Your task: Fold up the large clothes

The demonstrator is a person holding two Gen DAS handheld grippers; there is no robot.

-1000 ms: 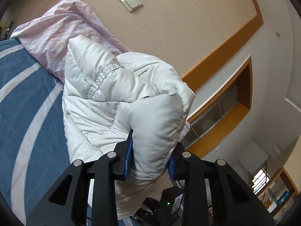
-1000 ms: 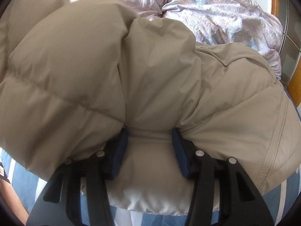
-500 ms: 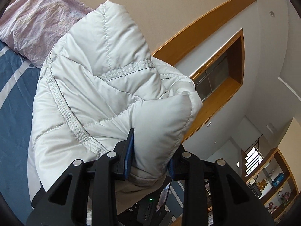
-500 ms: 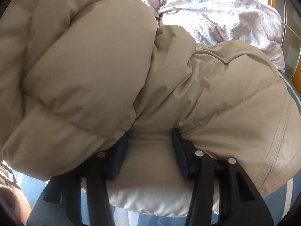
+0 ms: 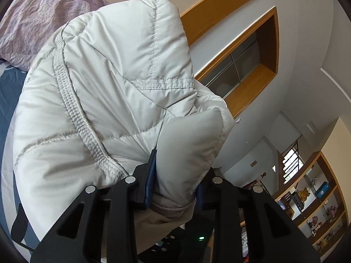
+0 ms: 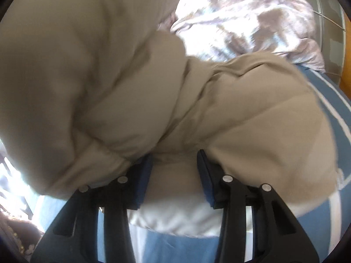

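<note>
**Both claws pinching a puffer jacket above the bed**

Left claw (image 5: 175, 175): pressed onto a thick padded fold of the puffer jacket (image 5: 105, 100). Both blue pads (image 5: 150, 182) bite into the fabric. In the left wrist view the jacket shows its pale grey-white quilted side, with stitched seams and a ribbed zip-like strip running diagonally down the left. The bulk of it bulges up and left of the claw and fills most of the view, held up off the bed (image 5: 8, 92).

Right claw (image 6: 175, 173): jaws closing, with a wad of the same jacket between them, squeezed by the 2 blue pads (image 6: 206, 175). Here the jacket (image 6: 109, 76) shows its beige-tan outer side, with white lining bunched under the claw. It drapes in 2 big lobes, 1 raised at upper left and 1 lying lower right. That view is motion-blurred, so details are soft.

Surroundings: blue bed cover with white stripes (image 6: 324, 100) under the jacket. A crumpled lilac floral quilt (image 6: 241, 26) sits behind the jacket at the far end of the bed; it also appears at upper left in the left wrist view. A wood-framed wall niche with glass (image 5: 248, 65) is to the right of the jacket, and a wooden shelf unit with ornaments (image 5: 313, 208) is at lower right. Something dark with a green light (image 5: 200, 238) is below the left claw; I cannot tell what it is.
</note>
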